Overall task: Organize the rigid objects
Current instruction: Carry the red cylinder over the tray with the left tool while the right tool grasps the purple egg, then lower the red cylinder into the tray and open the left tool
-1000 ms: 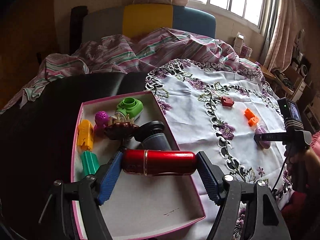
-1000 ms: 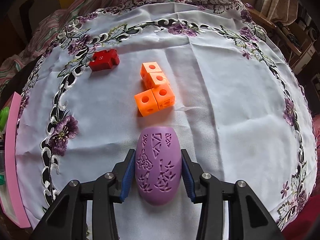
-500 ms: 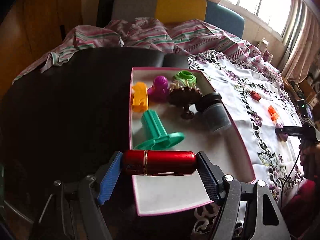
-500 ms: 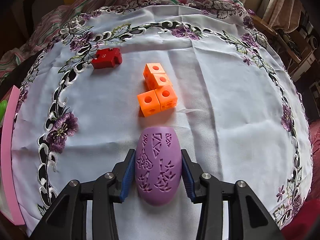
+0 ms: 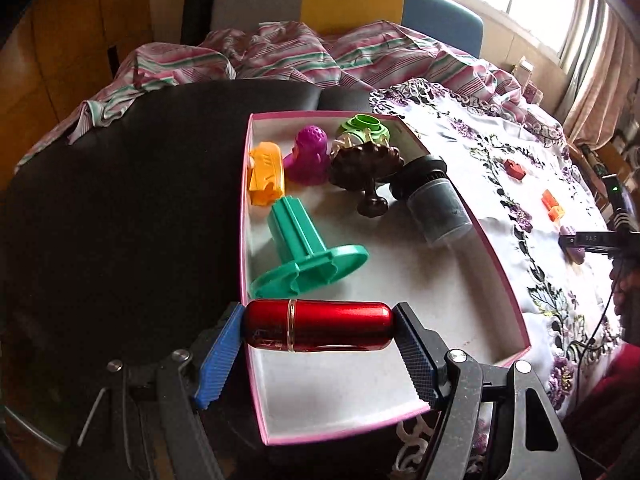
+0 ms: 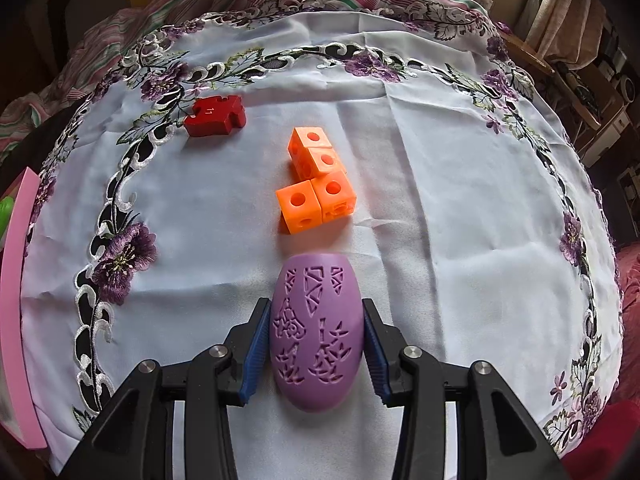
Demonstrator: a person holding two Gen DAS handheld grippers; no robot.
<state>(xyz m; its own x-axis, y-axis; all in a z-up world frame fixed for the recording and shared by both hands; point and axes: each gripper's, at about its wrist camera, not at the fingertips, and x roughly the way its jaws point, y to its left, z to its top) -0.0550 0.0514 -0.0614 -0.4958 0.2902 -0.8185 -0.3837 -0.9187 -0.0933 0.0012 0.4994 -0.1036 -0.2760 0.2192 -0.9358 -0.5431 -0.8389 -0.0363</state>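
On embroidered tablecloth (image 6: pixel 440 208), right gripper (image 6: pixel 316 344) clamps purple egg (image 6: pixel 316 332); left gripper (image 5: pixel 318 336) grips red cylinder (image 5: pixel 320 330) over pink-rimmed box (image 5: pixel 496 268).

From the left wrist camera we look steeply down along its fingers (image 5: pixel 220 350) into the box (image 5: pixel 498 258), close up, with the sofa and window beyond. Far to its right lie the tablecloth (image 5: pixel 476 168) and the other gripper (image 5: pixel 576 242) (small, at the frame's edge). From the right wrist camera we look more steeply down at the same tablecloth (image 6: pixel 460 184), very near. Both views share the red block (image 6: pixel 216 116), the orange cubes (image 6: pixel 316 184), the purple egg (image 6: pixel 316 332) and the box's pink wall (image 6: pixel 16 292).
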